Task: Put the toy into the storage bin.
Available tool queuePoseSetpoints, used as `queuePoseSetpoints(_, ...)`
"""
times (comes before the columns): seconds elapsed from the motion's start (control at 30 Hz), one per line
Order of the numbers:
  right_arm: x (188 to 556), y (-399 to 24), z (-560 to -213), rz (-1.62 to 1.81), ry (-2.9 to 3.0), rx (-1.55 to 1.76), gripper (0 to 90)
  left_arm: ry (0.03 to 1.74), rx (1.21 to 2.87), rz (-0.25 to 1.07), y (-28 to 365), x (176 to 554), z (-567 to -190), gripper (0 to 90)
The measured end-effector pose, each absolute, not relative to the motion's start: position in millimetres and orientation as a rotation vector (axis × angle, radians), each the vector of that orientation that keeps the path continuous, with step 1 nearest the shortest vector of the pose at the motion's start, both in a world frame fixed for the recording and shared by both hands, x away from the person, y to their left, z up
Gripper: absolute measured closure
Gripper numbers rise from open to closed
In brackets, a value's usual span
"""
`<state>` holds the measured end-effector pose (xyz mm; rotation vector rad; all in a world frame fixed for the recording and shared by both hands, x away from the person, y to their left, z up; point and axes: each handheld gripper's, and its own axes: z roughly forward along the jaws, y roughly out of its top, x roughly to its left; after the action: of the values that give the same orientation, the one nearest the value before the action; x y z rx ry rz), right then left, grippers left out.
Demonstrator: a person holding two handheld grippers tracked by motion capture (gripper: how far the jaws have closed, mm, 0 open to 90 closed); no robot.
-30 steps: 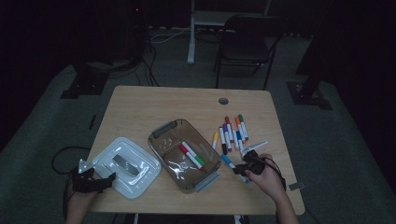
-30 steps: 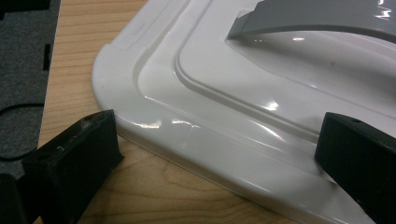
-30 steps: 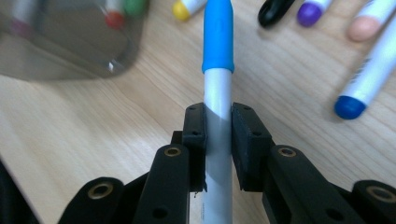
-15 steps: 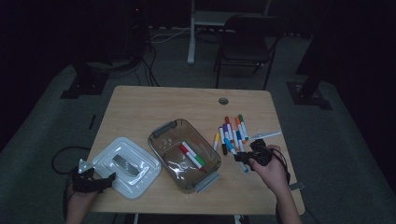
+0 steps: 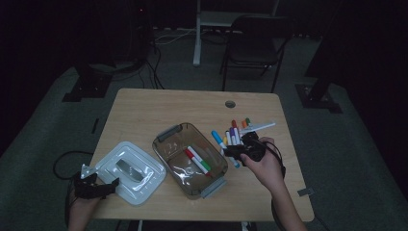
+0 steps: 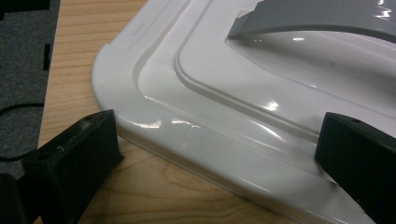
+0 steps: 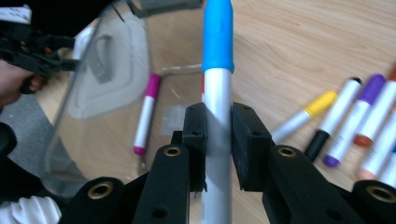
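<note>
At the left edge of the counter (image 5: 144, 103), the left gripper (image 5: 98, 186) rests with its jaws spread wide and empty, one on either side of the near rim of the white lid (image 6: 224, 93). One lid, one clear bin (image 5: 190, 159) beside it, open, with three markers lying in it: red (image 5: 191, 159), green-tipped (image 5: 201, 161) and pink (image 7: 145, 114).

Farther right, the right gripper (image 5: 240, 151) is clamped on a blue-capped marker (image 7: 217, 70), held near the middle of its barrel, cap pointing away from the hand toward the bin. The bin lies just to the left of this gripper, so the right hand is much the nearer one, and the marker's long axis already points at the opening. Roughly seven loose markers (image 5: 235, 132) lie fanned on the counter behind it.
</note>
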<state>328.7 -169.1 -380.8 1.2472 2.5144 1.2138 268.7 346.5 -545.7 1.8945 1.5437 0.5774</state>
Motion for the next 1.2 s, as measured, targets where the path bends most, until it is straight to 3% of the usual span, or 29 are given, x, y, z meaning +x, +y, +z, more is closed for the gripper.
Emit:
queuePoseSetpoints(0.63,339.9,-109.6,-368.9,1.225,2.623,1.156,76.6,1.544,1.893,0.578,346.4,268.8,-545.8,0.5)
queuePoseSetpoints(1.2,346.0,-51.3,-392.9,1.124,2.774,1.116,76.6,1.542,1.892,0.579,346.5,268.7,-546.0,0.5)
